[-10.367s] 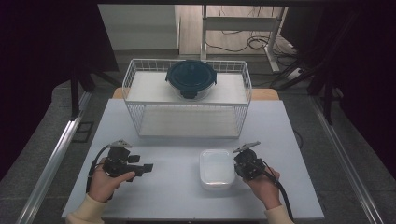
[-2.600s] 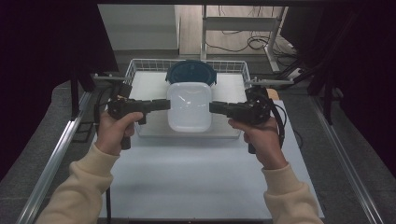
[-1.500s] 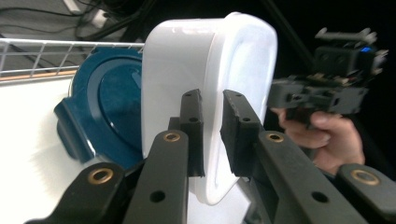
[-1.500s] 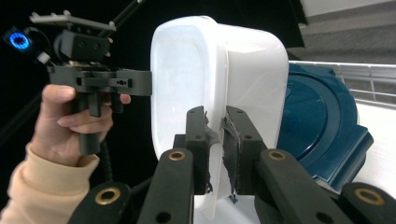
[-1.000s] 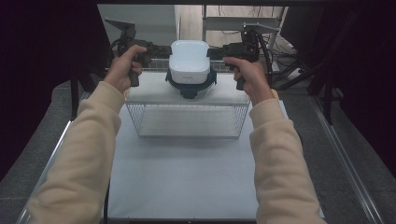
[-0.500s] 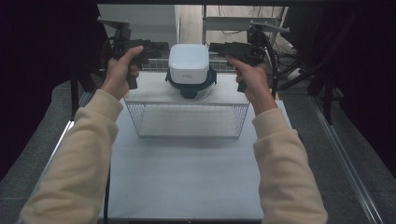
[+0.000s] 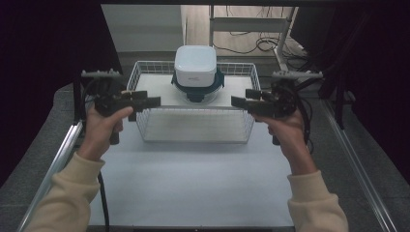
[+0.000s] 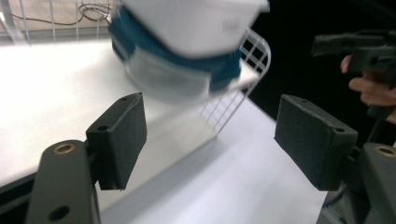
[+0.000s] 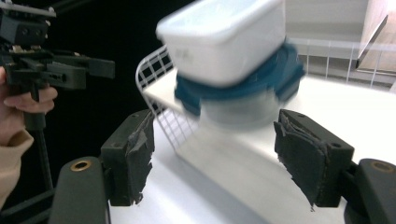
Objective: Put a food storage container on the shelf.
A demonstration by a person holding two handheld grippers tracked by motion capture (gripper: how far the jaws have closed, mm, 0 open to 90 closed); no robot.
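Two hand-held tools hover over the white surface [image 7: 193, 179], one on either side of a white wire basket [image 7: 193, 133], and both are empty. Going left to right in the high view: the left tool [image 7: 147, 101] stands with its jaws apart, having just been opening, with nothing between them; next comes the basket, where a white tub [image 7: 195, 65] sits stacked on a round container with a teal lid [image 7: 197, 87] toward the basket's far side; last, the right tool [image 7: 239, 101] is likewise spread wide, freshly opened, holding nothing. From the left tool the tub lies at about two o'clock, well apart; from the right tool it lies at about ten o'clock, also well apart. In the left gripper view the stack appears beyond and above the black pads [image 8: 119, 140], and the right gripper view shows the same past its worn pads [image 9: 306, 158]. The likely risk is the tub itself: it seems to rest loosely on the smaller lid, so a knock against the basket wire from either hand could tip it or slide it off. Trailing cables could also snag the basket rim.
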